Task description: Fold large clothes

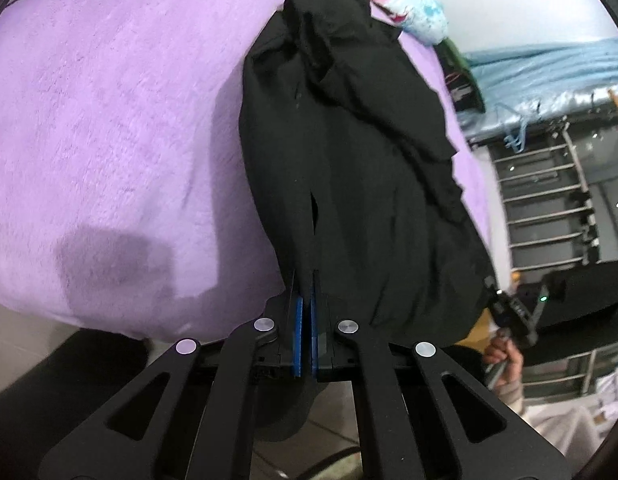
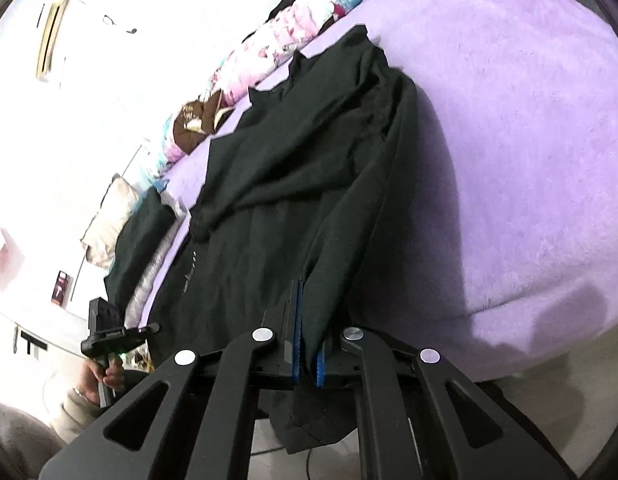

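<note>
- The left gripper (image 1: 307,300) is pinching the near hem of the black garment (image 1: 349,160), its blue pads pressed together with only a thin layer of cloth between them.
- The right gripper (image 2: 307,320) is clamping the same hem at the other corner, jaws closed on a thicker bunch of cloth that is trailing down below the fingers.
- Each tool is showing at the edge of the other's view, with the person's hand (image 2: 105,372) wrapping its handle, so the two grips are sitting well apart along the hem.
- The garment is lying lengthwise on the purple blanket (image 1: 109,120), running away from the grippers, with loose folds and a sleeve bunching toward the far end.
- To do this step well, I judge both corners should be rising level and together, keeping the hem taut between them so the cloth is not sagging in the middle, then carrying it over the far half.
- The bunched far part is likely going to need smoothing, or the fold will be landing lumpy.
- The near edge of the bed is sitting just under the grippers, with floor below, so slack cloth is at risk of slipping off.
- Beyond the garment, patterned bedding (image 2: 269,52) is crowding the far edge; open blanket is lying to either side, giving free room.
</note>
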Tool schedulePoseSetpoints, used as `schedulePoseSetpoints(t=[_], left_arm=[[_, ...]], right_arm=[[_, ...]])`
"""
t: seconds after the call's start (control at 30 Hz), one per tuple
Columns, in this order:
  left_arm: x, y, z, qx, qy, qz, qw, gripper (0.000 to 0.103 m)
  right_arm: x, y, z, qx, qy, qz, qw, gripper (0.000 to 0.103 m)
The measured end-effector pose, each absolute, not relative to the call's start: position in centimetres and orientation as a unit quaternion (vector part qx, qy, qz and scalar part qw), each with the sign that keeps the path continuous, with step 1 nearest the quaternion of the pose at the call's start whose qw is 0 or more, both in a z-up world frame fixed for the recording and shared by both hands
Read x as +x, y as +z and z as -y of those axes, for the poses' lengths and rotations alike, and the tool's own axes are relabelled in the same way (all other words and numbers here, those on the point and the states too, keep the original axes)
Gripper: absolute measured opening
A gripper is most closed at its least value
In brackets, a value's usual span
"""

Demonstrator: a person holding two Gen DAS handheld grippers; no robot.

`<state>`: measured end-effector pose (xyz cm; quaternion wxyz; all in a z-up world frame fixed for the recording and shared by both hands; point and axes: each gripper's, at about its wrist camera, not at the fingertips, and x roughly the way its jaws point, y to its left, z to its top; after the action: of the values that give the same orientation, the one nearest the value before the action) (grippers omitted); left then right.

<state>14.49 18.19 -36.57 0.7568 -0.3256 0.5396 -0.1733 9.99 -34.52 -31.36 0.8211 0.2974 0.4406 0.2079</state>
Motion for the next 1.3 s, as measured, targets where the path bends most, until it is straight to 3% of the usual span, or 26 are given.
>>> schedulePoseSetpoints(t=[0.5, 1.3], left_arm=[[20.8, -27.9, -18.1, -0.378, -0.214, -0.485, 0.759, 0.001], [38.2, -20.7, -19.6, -0.361, -0.193, -0.462, 0.786, 0.001]], right_arm=[[15.1, -23.5, 34.8, 0.262, 0.243, -0.389, 0.849, 0.005], [31.4, -16.7, 35.9, 0.213, 0.264, -0.362, 0.868, 0.005]])
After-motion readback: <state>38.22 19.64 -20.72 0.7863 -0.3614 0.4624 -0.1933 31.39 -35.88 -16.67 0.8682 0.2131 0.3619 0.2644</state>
